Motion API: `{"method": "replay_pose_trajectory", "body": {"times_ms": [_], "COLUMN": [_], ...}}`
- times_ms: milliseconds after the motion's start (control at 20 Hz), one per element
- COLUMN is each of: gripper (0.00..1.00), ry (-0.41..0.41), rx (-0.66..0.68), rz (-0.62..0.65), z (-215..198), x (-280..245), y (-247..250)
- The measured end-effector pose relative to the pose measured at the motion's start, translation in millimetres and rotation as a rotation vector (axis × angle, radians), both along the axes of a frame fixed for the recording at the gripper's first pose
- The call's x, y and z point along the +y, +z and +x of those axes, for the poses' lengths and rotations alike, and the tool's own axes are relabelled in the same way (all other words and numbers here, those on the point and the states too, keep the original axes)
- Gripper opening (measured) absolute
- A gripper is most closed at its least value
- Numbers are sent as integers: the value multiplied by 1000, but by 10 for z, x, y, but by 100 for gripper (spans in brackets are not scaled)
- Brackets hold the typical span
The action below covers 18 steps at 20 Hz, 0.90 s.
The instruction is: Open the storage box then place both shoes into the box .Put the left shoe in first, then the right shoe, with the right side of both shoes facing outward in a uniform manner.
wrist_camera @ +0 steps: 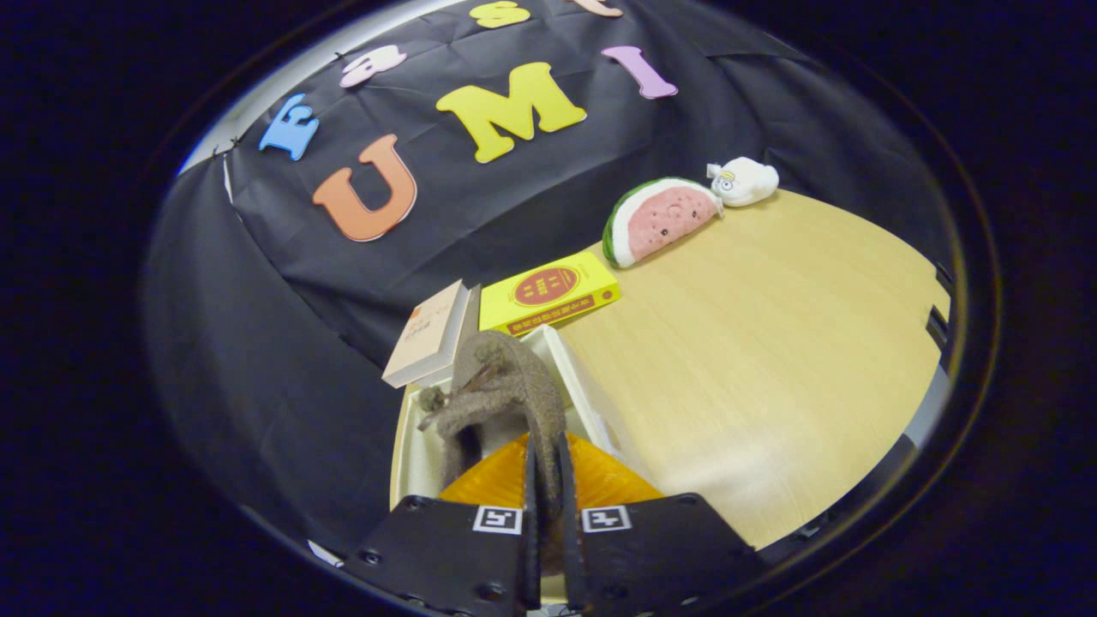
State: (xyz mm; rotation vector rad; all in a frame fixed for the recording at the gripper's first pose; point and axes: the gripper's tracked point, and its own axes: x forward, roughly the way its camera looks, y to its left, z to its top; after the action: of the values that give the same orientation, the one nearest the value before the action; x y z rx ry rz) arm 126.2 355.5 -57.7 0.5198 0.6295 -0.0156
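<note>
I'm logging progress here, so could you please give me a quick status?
Gripper shut on brown shoe. Shoe hangs over open white storage box. Two books just beyond the box; nothing blocking.

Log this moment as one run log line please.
hand-held gripper: shut on brown shoe | shoe: over open white storage box | table: books, plush toys beyond

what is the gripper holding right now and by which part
The gripper is shut on the grey-brown shoe, pinching a thin edge of its upper, over the open white box.
</note>
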Motion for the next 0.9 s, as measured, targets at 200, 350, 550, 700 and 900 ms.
{"method": "replay_pose_trajectory", "body": {"times_ms": [200,350,550,700,900], "gripper": [45,78,94,94,94], "ry": [92,128,124,105,102], "rx": [-91,-163,-355,-481,-608], "rz": [-25,-42,-151,-173,-314], "z": [-78,-123,-76,-175,-359], "x": [93,-63,-596,-1056,-1741], "y": [164,305,666,979,1243]}}
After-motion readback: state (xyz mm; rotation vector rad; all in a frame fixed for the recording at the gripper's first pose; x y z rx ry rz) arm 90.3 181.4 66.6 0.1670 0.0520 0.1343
